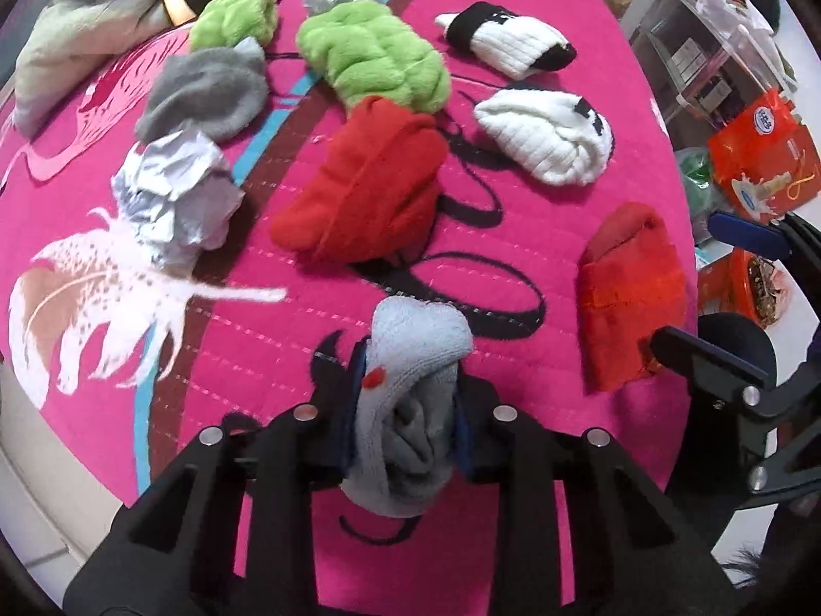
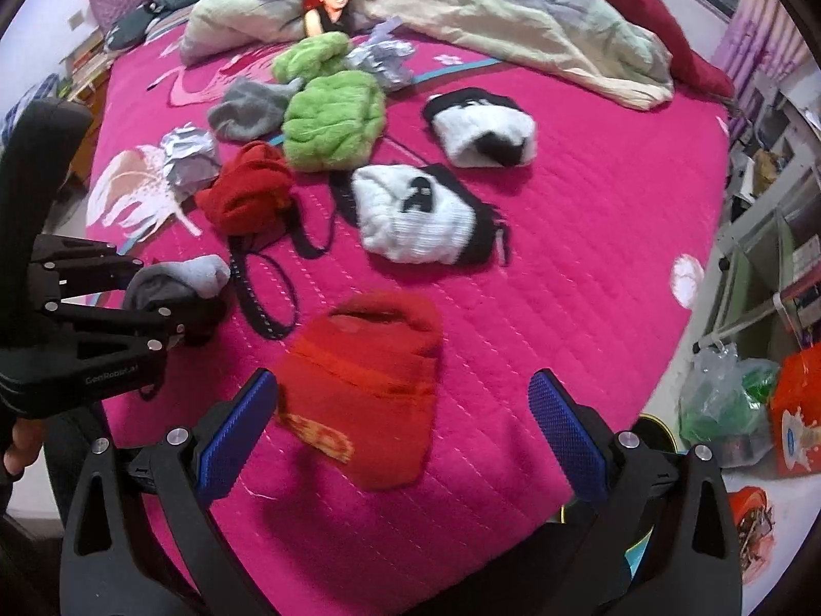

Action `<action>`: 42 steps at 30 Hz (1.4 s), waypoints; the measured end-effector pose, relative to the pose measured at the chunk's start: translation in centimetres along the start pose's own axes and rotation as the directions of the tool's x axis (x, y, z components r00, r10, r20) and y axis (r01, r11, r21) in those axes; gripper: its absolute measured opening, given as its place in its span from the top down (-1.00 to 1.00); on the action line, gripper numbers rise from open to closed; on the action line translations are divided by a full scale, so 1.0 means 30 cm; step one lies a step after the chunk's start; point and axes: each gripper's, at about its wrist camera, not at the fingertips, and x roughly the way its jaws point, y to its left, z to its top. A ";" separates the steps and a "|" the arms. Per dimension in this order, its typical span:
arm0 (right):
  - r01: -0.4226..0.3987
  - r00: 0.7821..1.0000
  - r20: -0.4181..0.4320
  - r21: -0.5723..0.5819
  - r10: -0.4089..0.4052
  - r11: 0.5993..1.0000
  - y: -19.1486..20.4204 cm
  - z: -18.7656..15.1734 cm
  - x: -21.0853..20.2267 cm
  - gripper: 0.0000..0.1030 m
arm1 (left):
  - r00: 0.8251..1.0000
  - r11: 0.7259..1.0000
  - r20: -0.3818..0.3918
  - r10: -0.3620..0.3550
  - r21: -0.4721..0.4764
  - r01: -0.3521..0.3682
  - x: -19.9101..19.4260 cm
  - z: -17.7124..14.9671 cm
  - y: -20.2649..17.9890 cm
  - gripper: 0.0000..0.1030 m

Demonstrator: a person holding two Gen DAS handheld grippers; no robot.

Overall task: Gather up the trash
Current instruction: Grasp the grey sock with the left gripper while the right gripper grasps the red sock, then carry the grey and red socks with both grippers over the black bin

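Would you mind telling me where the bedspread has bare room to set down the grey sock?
The widest free patch of the bedspread lies right of the white socks, toward the bed edge. A smaller strip lies right of the near red sock. It is crowded from the green socks to the crumpled paper.

Left gripper point(image 1: 405, 431) fingers clamped; right gripper point(image 2: 405, 426) fingers spread.

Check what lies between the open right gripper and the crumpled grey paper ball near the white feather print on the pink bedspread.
The right gripper stands open over an orange-red folded sock. Toward the crumpled grey paper ball lie a dark red bundled sock and the left gripper, shut on a grey rolled sock.
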 end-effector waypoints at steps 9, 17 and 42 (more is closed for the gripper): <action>-0.063 0.993 -0.108 -0.065 0.056 0.996 0.068 0.019 0.138 -0.27 | 1.000 1.000 -0.021 0.007 -0.013 -0.007 -0.001 -0.003 0.008 0.44; -0.072 0.997 -0.044 -0.114 0.067 0.991 0.076 -0.001 0.047 0.11 | 0.999 0.999 -0.018 0.033 0.023 -0.033 -0.055 -0.020 -0.047 0.44; 0.016 0.999 0.045 0.166 -0.024 0.986 -0.409 -0.243 -0.180 0.12 | 1.000 0.949 0.008 0.026 0.314 -0.027 -0.049 0.136 -0.593 0.43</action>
